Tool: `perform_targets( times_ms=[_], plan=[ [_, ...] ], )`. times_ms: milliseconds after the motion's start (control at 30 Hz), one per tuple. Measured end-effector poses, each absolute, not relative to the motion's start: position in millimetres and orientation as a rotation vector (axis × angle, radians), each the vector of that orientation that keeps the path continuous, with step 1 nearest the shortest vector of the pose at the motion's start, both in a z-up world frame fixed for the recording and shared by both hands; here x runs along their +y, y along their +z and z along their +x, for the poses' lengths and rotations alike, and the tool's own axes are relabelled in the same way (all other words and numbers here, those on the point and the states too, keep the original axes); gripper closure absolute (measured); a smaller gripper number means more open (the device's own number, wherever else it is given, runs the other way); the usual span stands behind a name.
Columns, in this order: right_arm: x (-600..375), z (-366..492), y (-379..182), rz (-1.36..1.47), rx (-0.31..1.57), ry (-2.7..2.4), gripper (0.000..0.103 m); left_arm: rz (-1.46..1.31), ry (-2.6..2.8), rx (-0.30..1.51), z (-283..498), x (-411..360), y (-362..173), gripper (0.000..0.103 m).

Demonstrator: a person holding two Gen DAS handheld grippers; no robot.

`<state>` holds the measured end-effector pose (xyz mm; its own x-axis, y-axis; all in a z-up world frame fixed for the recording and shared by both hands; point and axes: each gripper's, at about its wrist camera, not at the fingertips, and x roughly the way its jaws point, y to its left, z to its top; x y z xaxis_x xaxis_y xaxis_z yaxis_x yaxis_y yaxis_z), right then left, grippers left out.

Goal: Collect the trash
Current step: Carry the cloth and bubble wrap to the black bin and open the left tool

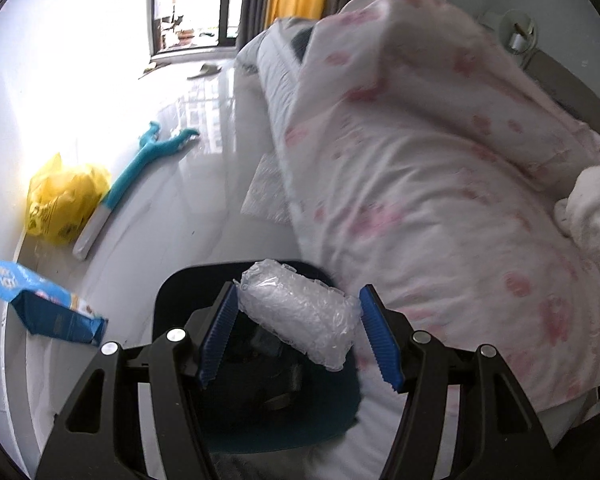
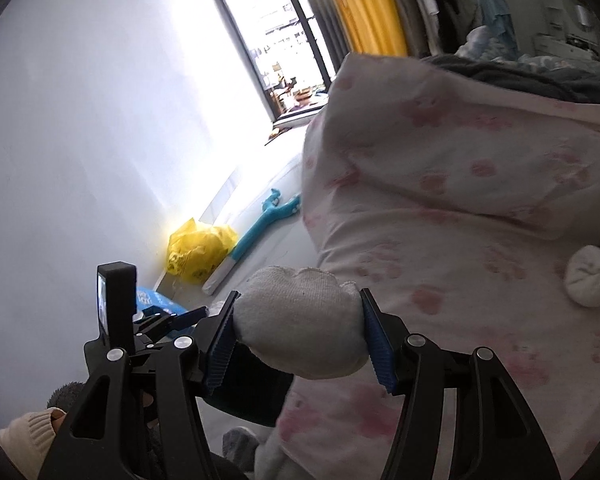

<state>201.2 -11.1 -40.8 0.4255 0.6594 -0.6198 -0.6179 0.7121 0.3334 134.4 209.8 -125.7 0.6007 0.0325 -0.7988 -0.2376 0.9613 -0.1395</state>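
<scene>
My left gripper (image 1: 298, 295) is shut on a wad of clear bubble wrap (image 1: 300, 316), which lies slanted between the blue pads. It hangs right over the mouth of a dark bin (image 1: 168, 300) that stands on the floor beside the bed. My right gripper (image 2: 300, 300) is shut on a white balled-up cloth (image 2: 300, 324), gripped on both sides. In the right wrist view the left gripper (image 2: 172, 320) shows low at the left, with the bin (image 2: 256, 384) below it.
A bed with a pink paw-print duvet (image 1: 420, 184) fills the right. On the floor by the wall lie a yellow plastic bag (image 1: 64, 200), a teal stick toy (image 1: 140, 164) and a blue packet (image 1: 40, 304). Another white ball (image 2: 590, 276) rests on the duvet. A cream sleeve (image 2: 24, 436) shows bottom left.
</scene>
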Motion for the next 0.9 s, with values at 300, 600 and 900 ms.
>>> perform_targets(
  times_ms=[300, 600, 900],
  plan=[
    [40, 199, -57, 0.005, 0.858, 0.849, 0.044, -0.254, 0.197, 1.072, 132, 240, -168, 0.038],
    [87, 198, -76, -0.035, 0.926, 0.879, 0.044, -0.283, 0.165, 1.186, 125, 256, -195, 0.036],
    [118, 199, -100, -0.057, 0.997, 0.881, 0.044, -0.302, 0.156, 1.188, 108, 276, -192, 0.022]
  ],
)
